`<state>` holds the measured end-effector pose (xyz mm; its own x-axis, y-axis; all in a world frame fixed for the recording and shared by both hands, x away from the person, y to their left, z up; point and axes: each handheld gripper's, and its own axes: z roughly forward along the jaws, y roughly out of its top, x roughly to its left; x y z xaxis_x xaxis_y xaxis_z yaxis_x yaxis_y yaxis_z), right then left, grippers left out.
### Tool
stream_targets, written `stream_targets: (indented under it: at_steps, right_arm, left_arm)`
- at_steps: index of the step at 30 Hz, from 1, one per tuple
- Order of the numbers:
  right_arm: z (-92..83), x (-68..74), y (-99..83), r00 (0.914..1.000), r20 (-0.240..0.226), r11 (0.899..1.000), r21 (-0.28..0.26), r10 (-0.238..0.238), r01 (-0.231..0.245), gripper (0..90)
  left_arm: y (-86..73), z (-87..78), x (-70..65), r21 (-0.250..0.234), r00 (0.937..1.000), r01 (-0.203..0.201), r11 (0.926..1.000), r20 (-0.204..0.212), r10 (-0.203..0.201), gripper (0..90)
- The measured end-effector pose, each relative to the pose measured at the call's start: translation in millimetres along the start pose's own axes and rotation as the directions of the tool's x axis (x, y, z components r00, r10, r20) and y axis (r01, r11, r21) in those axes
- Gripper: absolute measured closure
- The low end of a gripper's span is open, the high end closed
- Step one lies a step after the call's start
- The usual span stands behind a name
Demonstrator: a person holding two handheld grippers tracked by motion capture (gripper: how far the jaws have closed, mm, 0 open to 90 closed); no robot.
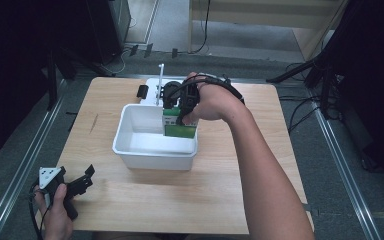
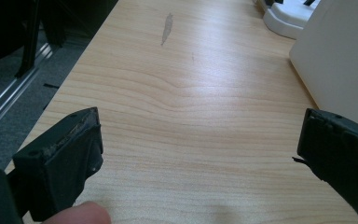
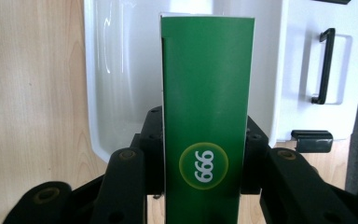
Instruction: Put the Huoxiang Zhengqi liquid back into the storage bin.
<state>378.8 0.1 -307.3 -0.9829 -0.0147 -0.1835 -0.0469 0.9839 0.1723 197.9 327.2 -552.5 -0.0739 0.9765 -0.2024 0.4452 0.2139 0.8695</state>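
Observation:
A green box (image 1: 179, 126) with a round "999" mark (image 3: 203, 165) is clamped between the jaws of my right gripper (image 1: 181, 107), which is shut on its two sides. It hangs upright in the far right corner of a white tub (image 1: 152, 152) in the middle of the table, its lower part below the rim. In the right gripper view the green box (image 3: 207, 102) stands over the tub's white inside wall (image 3: 121, 79). My left gripper (image 1: 82, 181) rests at the table's near left corner, jaws wide apart over bare wood (image 2: 191, 140), nothing between them.
Behind the tub sits a white base (image 1: 152, 87) with a thin upright white post (image 1: 160, 82) and a black handle (image 3: 325, 65). A small black piece (image 1: 142, 91) lies beside it. The tub's side (image 2: 340, 60) is close to the left gripper's right.

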Motion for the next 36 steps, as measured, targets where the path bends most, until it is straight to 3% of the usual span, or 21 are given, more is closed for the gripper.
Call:
stream_targets:
  at_steps: [14,25,36]
  right_arm:
    - [33.4,0.1,1.9,0.9999,0.008,1.000,0.022,-0.015,0.015,63.3]
    - [60.4,-2.2,-4.6,0.9997,-0.021,1.000,0.021,-0.014,0.014,63.3]
    - [74.9,-2.5,-4.3,0.9994,-0.028,0.999,0.033,-0.019,0.020,63.1]
  left_arm:
    - [0.0,-0.1,0.2,0.001,1.0000,0.002,1.0000,0.000,-0.002,1.1]
    - [0.1,-0.3,0.4,0.004,1.0000,-0.001,1.0000,0.002,0.001,1.0]
    - [0.1,-0.2,0.2,0.004,1.0000,-0.003,1.0000,0.001,0.003,1.1]
